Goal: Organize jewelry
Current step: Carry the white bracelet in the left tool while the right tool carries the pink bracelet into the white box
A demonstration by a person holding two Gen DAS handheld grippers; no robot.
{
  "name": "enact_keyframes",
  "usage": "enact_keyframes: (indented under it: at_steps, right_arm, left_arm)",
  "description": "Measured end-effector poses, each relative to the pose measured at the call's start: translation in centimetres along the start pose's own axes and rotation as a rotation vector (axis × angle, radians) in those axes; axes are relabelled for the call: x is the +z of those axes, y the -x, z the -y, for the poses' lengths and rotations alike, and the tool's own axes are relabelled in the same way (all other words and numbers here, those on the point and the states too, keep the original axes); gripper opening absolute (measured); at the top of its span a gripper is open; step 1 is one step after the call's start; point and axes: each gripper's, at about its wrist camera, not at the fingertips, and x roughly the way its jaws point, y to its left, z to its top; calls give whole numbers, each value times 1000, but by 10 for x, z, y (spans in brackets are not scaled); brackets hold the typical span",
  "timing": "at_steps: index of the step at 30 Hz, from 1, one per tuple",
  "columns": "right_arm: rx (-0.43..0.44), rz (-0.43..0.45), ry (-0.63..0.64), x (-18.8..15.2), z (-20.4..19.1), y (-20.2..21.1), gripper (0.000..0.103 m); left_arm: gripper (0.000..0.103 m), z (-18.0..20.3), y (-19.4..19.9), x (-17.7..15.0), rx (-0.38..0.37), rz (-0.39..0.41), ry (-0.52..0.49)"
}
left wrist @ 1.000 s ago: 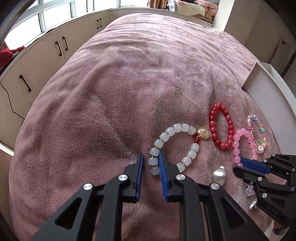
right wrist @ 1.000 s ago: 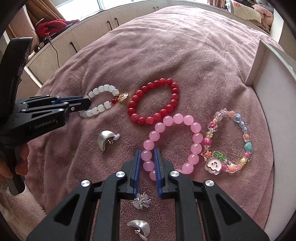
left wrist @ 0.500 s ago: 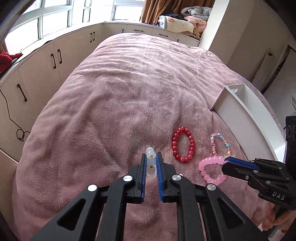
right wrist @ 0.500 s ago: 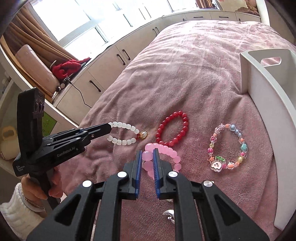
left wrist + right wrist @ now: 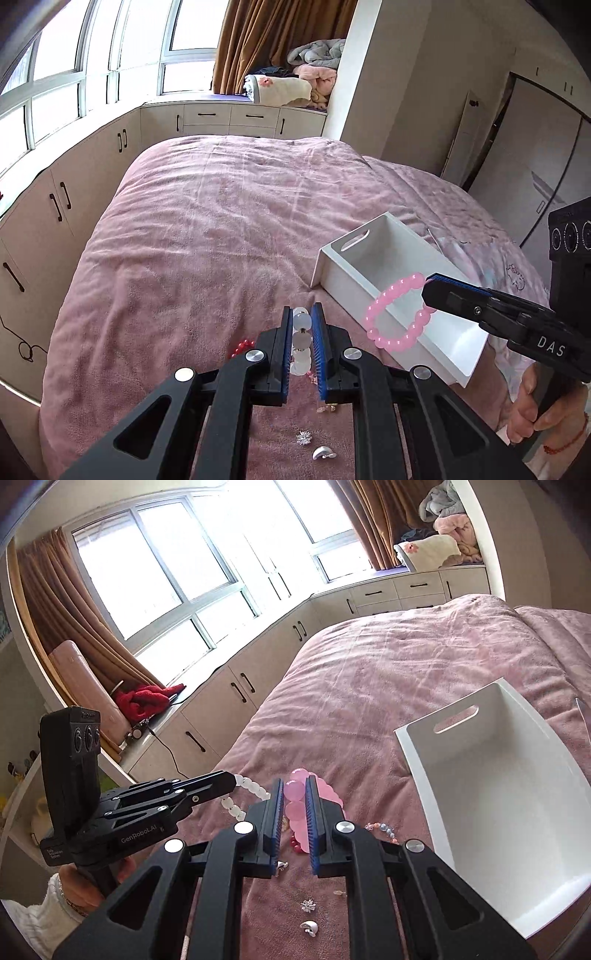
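**Two bracelets in the air, each pinched by only a few beads**

On the left, the left gripper (image 5: 302,345) is closed on the white bead bracelet (image 5: 301,341); its blue pads clamp a short run of the pale beads, and in the right wrist view the rest of the loop hangs free below the fingertips, above the pink bedspread (image 5: 192,236). The beads are round and smooth, so my worry is that they roll or squirt out of the pads if the hand swings or tilts sharply, and the bracelet drops back onto the bed.

In the middle, the red bead bracelet (image 5: 242,346) lies on the bedspread, mostly hidden behind the left fingers. Nearer the camera lie a small silver starburst piece (image 5: 304,437) and a silver curved earring (image 5: 323,452). A dropped bracelet could land on these and scatter them into the plush folds.

To the right, the right gripper (image 5: 295,814) is clamped on the pink bead bracelet (image 5: 397,314), which dangles over the near wall of the white storage box (image 5: 391,258). The box sits on soft bedding, so a hanging loop that catches its rim could tip or shove it. If both hands head for the box together, the grippers could knock each other and the two loops could tangle. A multicoloured charm bracelet (image 5: 380,829) lies just beside the box, where a low pass could drag it.
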Motion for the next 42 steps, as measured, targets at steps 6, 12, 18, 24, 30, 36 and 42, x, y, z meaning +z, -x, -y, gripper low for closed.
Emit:
enact_keyframes:
  at_steps: [6, 12, 18, 24, 30, 36, 42]
  right_arm:
    - [-136, 78, -40, 19, 52, 52, 13]
    - [-259, 81, -89, 13, 107, 75, 13]
    - [-278, 62, -175, -10, 146, 70, 13]
    - [-255, 46, -203, -26, 153, 57, 13]
    - [-230, 44, -178, -32, 143, 45, 13]
    - [-201, 59, -183, -40, 141, 37, 13]
    - [-198, 63, -162, -43, 136, 36, 13]
  left_arm:
    - [16, 65, -21, 33, -63, 9, -84]
    - [16, 118, -54, 49, -99, -17, -152]
    - [16, 115, -87, 32, -28, -70, -159]
    - [17, 50, -113, -35, 53, -213, -38]
    - [26, 22, -134, -72, 80, -291, 26]
    - [47, 29, -157, -87, 138, -332, -18]
    - [20, 29, -171, -102, 132, -387, -21]
